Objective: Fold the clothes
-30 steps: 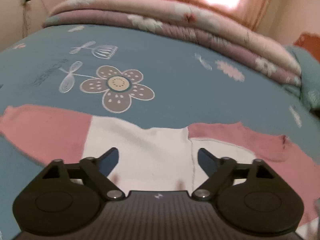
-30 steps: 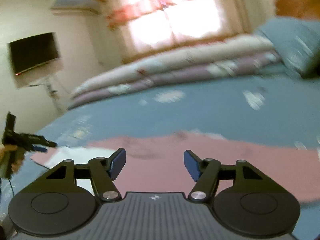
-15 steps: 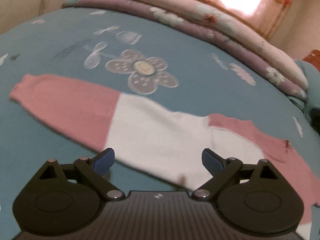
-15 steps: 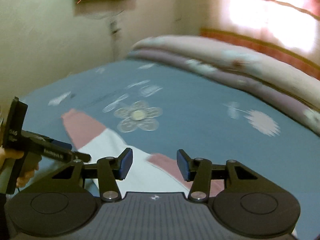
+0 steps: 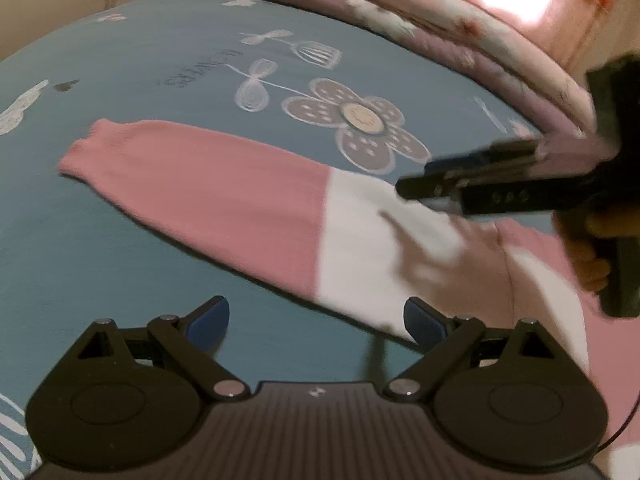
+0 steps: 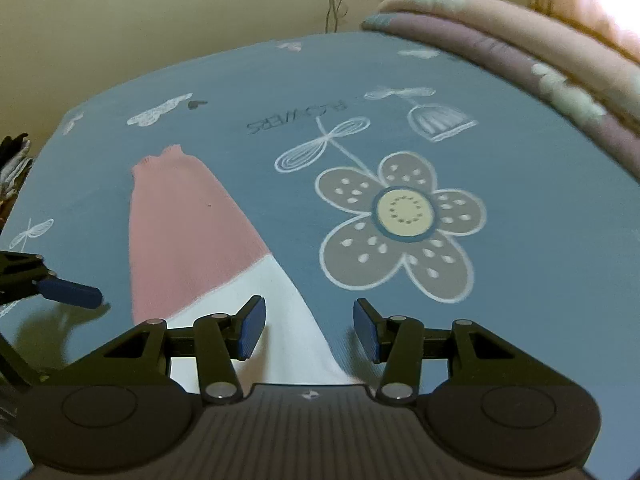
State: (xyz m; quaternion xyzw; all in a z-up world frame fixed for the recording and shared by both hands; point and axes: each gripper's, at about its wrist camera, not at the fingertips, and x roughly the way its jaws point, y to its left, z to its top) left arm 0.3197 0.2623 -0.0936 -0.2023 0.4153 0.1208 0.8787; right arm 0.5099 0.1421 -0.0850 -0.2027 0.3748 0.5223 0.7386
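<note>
Item: pink-and-white top [image 5: 360, 248], knit, long-sleeved. Lies flat on the blue bedsheet [image 5: 140, 64], spread out and not yet folded. One pink sleeve [image 6: 180, 224] stretches away leftward, its cuff far from the body; the white chest panel sits nearer the middle, just near-side of the printed flower [image 6: 400, 224].

Handling, as judged: light, soft, limp. It will sag from any single pinch and drag across the sheet rather than slide as one piece. Not fragile. The ribbed cuff and the seam where pink meets white look like the firmest places to grip; a pinch at the cuff end should let the sleeve be carried over onto the body.

Left gripper [image 5: 316, 320]: jaws spread wide, nothing between them, poised over the near edge of the top with bare sheet below.

Right gripper [image 6: 308, 328]: jaws parted to a middling width, empty, straddling the far edge of the white panel. In the left wrist view it shows as a blurred dark shape at right.

Also present: folded pink and mauve quilts [image 5: 460, 28] at the far side of the bed.
</note>
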